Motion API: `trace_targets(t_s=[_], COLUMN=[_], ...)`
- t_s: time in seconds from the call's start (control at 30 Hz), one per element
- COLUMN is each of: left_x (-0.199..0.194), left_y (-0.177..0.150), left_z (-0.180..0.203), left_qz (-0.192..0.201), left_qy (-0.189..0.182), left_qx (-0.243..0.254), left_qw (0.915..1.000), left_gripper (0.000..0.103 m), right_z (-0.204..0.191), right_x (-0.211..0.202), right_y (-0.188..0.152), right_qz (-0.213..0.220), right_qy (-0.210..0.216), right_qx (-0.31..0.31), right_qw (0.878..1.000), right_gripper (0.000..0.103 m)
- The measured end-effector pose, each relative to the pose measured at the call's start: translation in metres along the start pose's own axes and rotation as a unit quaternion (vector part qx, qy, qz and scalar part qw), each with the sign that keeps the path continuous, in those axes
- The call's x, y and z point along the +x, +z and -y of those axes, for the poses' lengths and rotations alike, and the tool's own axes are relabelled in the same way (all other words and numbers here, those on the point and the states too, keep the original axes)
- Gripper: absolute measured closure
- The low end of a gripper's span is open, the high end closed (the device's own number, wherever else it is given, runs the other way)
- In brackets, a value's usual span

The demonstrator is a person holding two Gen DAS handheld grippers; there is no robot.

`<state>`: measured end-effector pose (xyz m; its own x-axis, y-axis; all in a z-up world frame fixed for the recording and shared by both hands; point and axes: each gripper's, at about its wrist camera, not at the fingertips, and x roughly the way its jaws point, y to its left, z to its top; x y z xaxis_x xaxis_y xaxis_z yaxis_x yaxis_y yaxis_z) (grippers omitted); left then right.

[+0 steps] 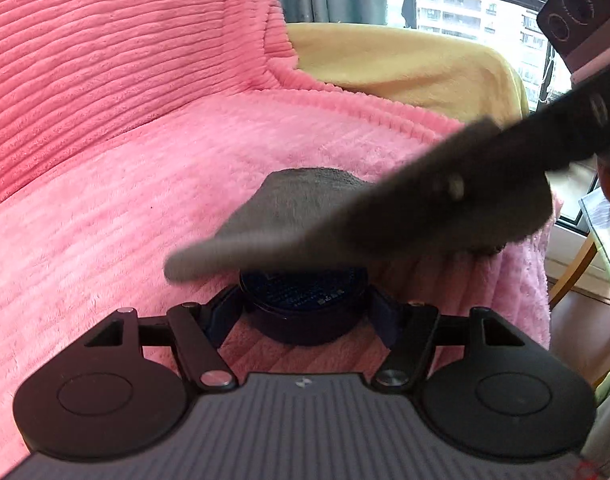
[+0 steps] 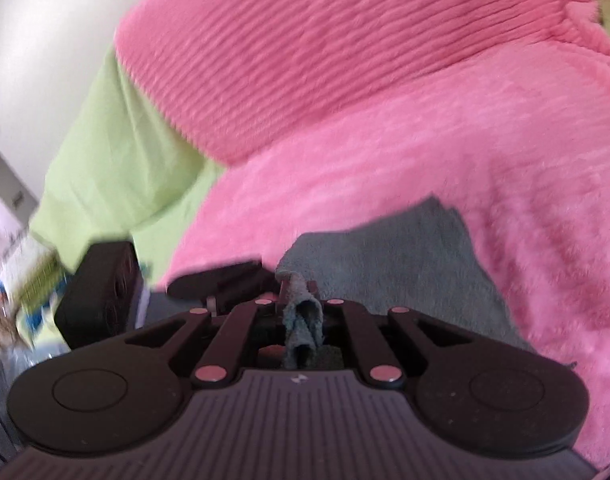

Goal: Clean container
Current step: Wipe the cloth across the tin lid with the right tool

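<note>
1. My left hand-held gripper (image 1: 305,308) is clamped on the round dark container (image 1: 303,309), above the pink blanket (image 1: 145,200).
2. My right hand-held gripper (image 2: 301,300) pinches the grey cloth (image 2: 405,264), draped over the container's far side.

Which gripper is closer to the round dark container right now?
Left. The left gripper is clamped around the round dark container, touching it on both sides. The right gripper holds the grey cloth over the container's top.
</note>
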<state>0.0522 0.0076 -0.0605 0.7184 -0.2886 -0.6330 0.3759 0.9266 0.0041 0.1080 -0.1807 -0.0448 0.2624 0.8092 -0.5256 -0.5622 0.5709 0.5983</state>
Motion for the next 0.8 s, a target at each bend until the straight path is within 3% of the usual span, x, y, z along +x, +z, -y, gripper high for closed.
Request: trace_targets(t_s=[0.17,0.3,0.53,0.8], left_x=[0.002,0.003,0.005,0.009], left_y=[-0.001,-0.004,-0.003,0.0], left_z=[0.007,0.01,0.012,0.007], left_qz=[-0.004,-0.008,-0.012,-0.017], left_qy=[0.009,0.017,0.02,0.015], left_qx=[0.014,0.019,0.013,-0.005], left_qw=[0.9998,0.9996,0.9996,0.9997], left_gripper=[0.035,0.035,0.035,0.035], right_z=[-0.002,-0.005,-0.009,0.001], right_x=[0.026,0.033,0.047,0.058], right_y=[0.0,0.001,0.002,0.013], right_qz=[-0.052,-0.066,-0.039,-0.01], right_qy=[-0.019,-0.029,-0.054,-0.063], right_qx=[-0.037,-0.063,-0.092,-0.064], right_qw=[0.998,0.995,0.994,0.996], right_gripper=[0.099,0.1,0.102,0.102])
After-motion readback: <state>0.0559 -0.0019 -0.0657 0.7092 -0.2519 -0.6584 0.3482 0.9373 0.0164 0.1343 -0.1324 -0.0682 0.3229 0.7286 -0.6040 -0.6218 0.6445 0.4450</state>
